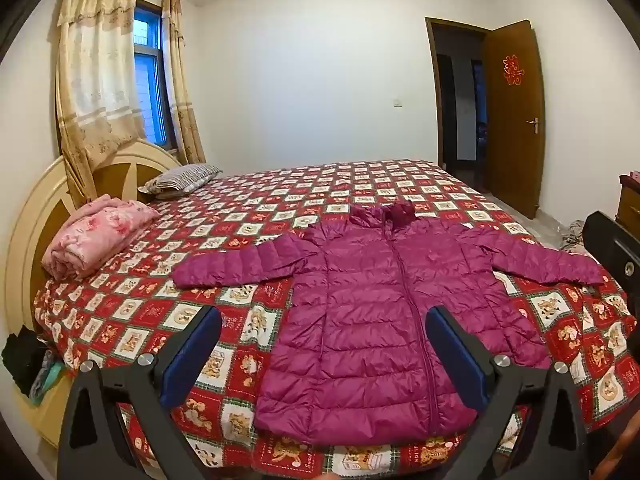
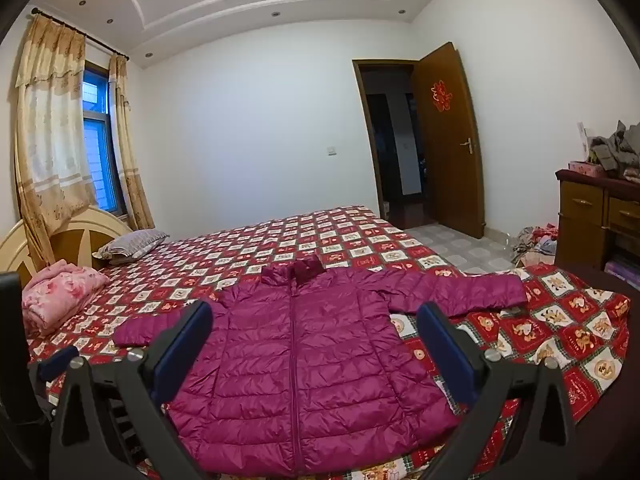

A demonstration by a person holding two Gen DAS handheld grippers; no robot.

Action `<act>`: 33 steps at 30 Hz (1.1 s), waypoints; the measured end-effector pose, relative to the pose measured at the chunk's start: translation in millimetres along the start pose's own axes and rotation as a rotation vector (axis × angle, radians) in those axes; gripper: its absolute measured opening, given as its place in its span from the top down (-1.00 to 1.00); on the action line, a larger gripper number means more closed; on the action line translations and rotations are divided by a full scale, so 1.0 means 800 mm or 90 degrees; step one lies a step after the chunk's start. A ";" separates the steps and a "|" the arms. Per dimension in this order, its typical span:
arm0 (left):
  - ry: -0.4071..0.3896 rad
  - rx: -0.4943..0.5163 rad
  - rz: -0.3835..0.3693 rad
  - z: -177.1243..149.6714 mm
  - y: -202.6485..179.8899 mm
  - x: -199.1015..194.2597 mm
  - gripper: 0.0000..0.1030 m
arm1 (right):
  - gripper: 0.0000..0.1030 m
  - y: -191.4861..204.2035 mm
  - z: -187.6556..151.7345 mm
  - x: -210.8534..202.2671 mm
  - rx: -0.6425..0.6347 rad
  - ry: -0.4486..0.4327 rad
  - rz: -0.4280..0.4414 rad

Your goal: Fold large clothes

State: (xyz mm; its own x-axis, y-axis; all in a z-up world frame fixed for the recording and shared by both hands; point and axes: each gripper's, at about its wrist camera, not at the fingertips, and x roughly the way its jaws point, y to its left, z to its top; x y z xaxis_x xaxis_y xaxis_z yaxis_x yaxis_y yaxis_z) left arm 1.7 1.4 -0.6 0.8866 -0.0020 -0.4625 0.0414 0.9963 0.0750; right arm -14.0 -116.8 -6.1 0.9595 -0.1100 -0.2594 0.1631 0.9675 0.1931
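A magenta quilted down jacket (image 1: 380, 316) lies flat and zipped on the bed, collar away from me, both sleeves spread out to the sides. It also shows in the right wrist view (image 2: 304, 360). My left gripper (image 1: 324, 320) is open and empty, held above the jacket's hem near its left side. My right gripper (image 2: 314, 316) is open and empty, held above the jacket's hem near its right side. Part of the right gripper (image 1: 612, 244) shows at the right edge of the left wrist view, and part of the left gripper (image 2: 24, 360) at the left edge of the right wrist view.
The bed has a red checked cover (image 1: 280, 200). A folded pink blanket (image 1: 92, 236) and a striped pillow (image 1: 180, 178) lie by the headboard (image 1: 24, 224). A wooden cabinet (image 2: 596, 216) with clutter stands at the right. An open door (image 2: 448, 140) is behind the bed.
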 end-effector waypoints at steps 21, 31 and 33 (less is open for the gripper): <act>-0.028 -0.006 0.006 -0.004 0.010 -0.009 -0.98 | -1.00 0.000 -0.001 0.001 -0.020 -0.005 -0.024; -0.030 -0.005 0.002 -0.001 0.008 -0.012 -0.98 | -1.00 0.002 0.001 -0.002 -0.018 -0.007 -0.027; -0.031 -0.007 0.000 -0.001 0.008 -0.013 -0.98 | -1.00 0.002 0.000 -0.002 -0.019 -0.007 -0.027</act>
State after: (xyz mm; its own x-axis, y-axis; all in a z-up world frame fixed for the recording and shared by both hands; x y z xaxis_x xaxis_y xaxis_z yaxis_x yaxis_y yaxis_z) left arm -7.7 8.2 4.2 0.9082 -0.0055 -0.4186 0.0360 0.9972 0.0651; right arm -15.2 -115.4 -5.1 0.9542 -0.1537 -0.2568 0.1974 0.9681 0.1541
